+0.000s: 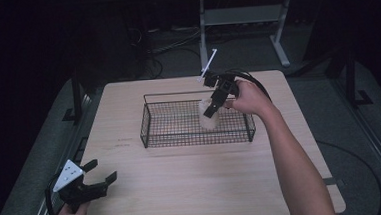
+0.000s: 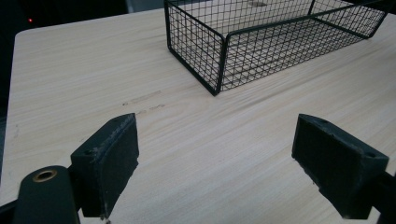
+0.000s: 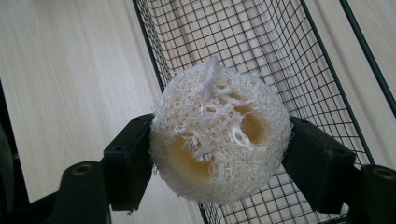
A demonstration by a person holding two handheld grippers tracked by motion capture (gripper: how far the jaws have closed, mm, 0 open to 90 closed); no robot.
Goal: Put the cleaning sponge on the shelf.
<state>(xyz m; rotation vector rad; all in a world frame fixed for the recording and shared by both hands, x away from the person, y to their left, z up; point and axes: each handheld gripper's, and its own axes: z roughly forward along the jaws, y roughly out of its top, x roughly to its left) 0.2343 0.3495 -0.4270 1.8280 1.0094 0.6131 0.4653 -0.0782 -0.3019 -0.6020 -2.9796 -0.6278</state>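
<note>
Right, the right gripper [image 3: 219,154] has its two jaws pressed against either side of a loofah sponge [image 3: 218,137], and in the high view that sponge [image 1: 209,115] hangs over the right half of the wire basket [image 1: 148,121], apparently inside its walls. From the right gripper view the sponge sits over the basket's edge [image 3: 154,51], with bare table [image 3: 70,70] off to one side, so I can't tell whether it is touching the mesh floor.

Here's the worry. The sponge is light, springy and full of holes, and the jaws grip it only by its rounded sides. If the squeeze is loose, it could roll or pop out sideways. Being so close to the basket wall, it might then catch on the top wire and tumble onto the table instead of dropping inside. Loose fibres sticking out of its end could also snag on the mesh, and the basket looks light enough to be dragged or tipped by such a snag.

Over at the near left corner, the left gripper [image 1: 90,181] is spread wide and holds nothing; its own view shows both pads [image 2: 112,163] apart above bare wood, with the basket's corner [image 2: 217,70] well ahead. So nothing steadies the basket, and any tug from the right hand [image 1: 248,98] goes unchecked.
</note>
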